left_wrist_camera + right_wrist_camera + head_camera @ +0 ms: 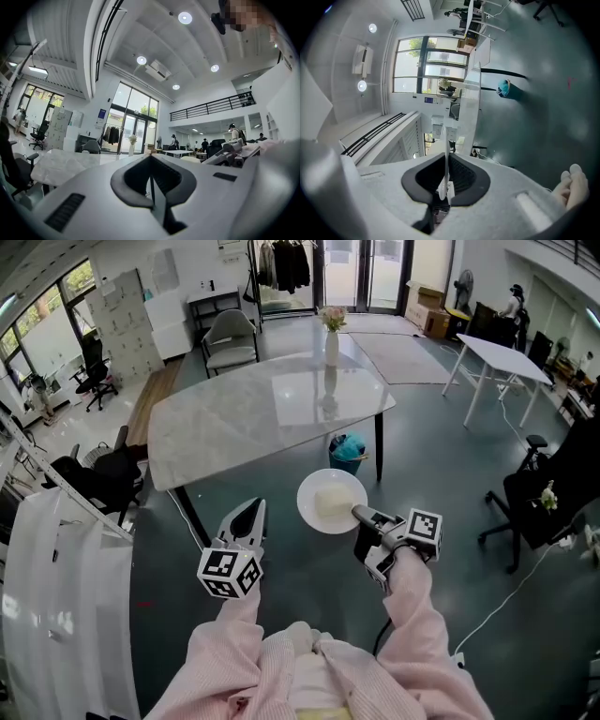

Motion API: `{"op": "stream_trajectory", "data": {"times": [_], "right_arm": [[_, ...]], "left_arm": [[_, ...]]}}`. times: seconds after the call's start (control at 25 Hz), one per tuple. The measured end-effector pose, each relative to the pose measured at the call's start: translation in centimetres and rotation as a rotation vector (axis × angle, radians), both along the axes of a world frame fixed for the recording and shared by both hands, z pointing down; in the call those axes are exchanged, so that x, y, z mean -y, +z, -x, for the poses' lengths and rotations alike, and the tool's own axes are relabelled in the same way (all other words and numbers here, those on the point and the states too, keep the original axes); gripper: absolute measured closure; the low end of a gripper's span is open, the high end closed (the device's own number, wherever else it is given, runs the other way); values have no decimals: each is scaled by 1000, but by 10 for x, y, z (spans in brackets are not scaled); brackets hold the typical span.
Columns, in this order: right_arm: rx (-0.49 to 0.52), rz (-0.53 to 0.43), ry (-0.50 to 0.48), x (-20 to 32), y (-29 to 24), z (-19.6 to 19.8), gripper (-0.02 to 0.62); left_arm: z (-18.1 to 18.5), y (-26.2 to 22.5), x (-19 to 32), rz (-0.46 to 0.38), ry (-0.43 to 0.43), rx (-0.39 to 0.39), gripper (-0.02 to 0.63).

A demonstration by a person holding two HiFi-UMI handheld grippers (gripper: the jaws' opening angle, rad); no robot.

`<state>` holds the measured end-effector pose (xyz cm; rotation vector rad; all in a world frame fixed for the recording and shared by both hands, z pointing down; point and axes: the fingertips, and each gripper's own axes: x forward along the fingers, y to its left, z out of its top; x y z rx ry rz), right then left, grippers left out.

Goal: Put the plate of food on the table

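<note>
A round white plate (pixel 307 505) carrying a pale lump of food (pixel 334 502) hangs in the air just off the near edge of the marble table (pixel 244 427). My right gripper (pixel 362 515) is shut on the plate's near-right rim. In the right gripper view the plate (pixel 446 150) appears edge-on as a thin white blade between the jaws of the right gripper (pixel 446 190). My left gripper (pixel 251 514) is to the left of the plate, apart from it, shut on nothing. In its own view the left gripper (pixel 151 187) has its jaws pressed together, with the table (pixel 61 164) beyond.
A white vase of flowers (pixel 331 341) stands at the table's far side. A teal bin (pixel 347 448) sits under the table's right end. A grey chair (pixel 231 338) is behind the table, a white desk (pixel 497 357) and black office chairs (pixel 548 493) to the right.
</note>
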<state>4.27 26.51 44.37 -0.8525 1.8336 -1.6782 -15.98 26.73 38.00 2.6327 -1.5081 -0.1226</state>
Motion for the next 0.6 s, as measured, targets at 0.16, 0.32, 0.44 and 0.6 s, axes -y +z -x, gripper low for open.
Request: {"op": "stream_trajectory", "data": {"times": [0.16,0.32,0.44,0.6], "right_arm": [[13,8,-10,8,2,-2,575],[12,9,-14,26,0,-8,575],[8,11,-19,43,4,-11,575],[6,19,-19,76,15,-13,575]], "left_arm": [[-2,4,9,16,-12,-8,611],[-9,5,26,28,-14,-4,611],[-13,10,42,38,-15,-1,611],[-14,18,77,44,-15,-3,611]]}}
